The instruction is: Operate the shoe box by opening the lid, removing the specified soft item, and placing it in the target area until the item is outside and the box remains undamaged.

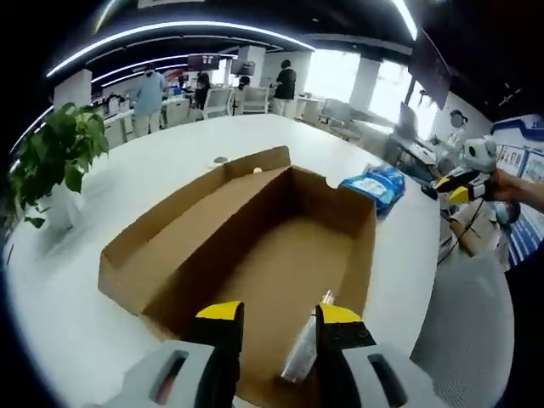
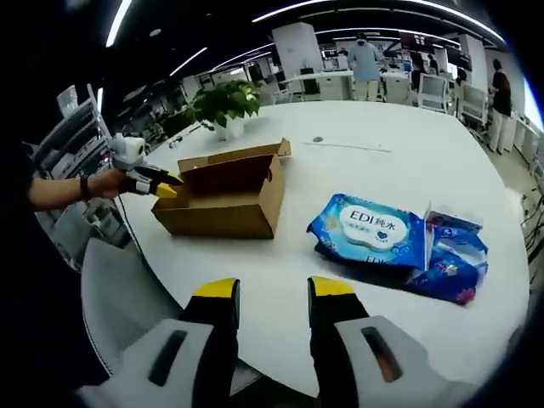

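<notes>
Lying beside the open box (image 2: 223, 197), wipes pack (image 2: 399, 243) nears table edge (image 2: 489, 327).

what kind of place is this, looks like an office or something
Most likely an open-plan office. A large round white table holds the cardboard box, rows of desks with chairs and standing people fill the background, and long strip lights run across a dark ceiling.

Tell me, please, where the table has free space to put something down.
Bare patches: the table beyond the shoe box and wipes pack, the strip between those two, and the edge before the right gripper. It is crowded near the plant and where the left gripper meets the box.
</notes>
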Available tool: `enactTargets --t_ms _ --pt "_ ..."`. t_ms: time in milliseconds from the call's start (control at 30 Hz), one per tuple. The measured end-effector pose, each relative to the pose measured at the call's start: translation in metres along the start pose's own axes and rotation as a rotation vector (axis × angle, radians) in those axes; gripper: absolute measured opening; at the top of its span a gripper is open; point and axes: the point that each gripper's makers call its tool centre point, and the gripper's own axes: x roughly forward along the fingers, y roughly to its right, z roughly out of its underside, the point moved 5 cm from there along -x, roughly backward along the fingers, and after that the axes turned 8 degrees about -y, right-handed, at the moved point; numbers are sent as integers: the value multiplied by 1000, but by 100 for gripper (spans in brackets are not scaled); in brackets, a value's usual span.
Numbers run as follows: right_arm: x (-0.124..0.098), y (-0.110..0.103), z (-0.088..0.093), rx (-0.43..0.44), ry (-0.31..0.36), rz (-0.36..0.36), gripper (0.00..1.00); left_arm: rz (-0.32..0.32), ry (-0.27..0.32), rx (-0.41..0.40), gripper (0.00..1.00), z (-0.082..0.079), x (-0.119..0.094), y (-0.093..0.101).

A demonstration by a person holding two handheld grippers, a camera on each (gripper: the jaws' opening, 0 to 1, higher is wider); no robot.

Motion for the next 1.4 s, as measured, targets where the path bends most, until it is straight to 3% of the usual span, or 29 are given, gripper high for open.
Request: enactTargets --t_ms 100,233,400,567,767,833,933,1167,1300,1400 --pt "-3 -7 1 10 14 2 29 40 -19 23 34 -3 8 -1" --pt "-5 -18 6 23 24 -4 29 113 -91 121 35 -2 23 4" --pt "-1 -17 11 46 27 6 29 167 -169 210 37 5 38 9" --pt "-1 -19 12 92 54 20 29 221 -232 241 40 16 48 13" --pt "0 -22 18 107 51 30 29 250 -241 218 43 18 50 11" --pt "3 -21 23 117 46 33 29 244 -256 232 43 19 51 12" --pt "4 -22 26 127 45 28 28 202 -296 320 42 25 54 15" --pt "6 -21 25 133 42 25 27 160 -288 290 44 22 51 7" --pt "5 -21 24 135 44 24 27 118 -285 318 38 21 47 2" --pt "2 -20 24 136 45 26 27 120 -285 332 38 22 47 4"
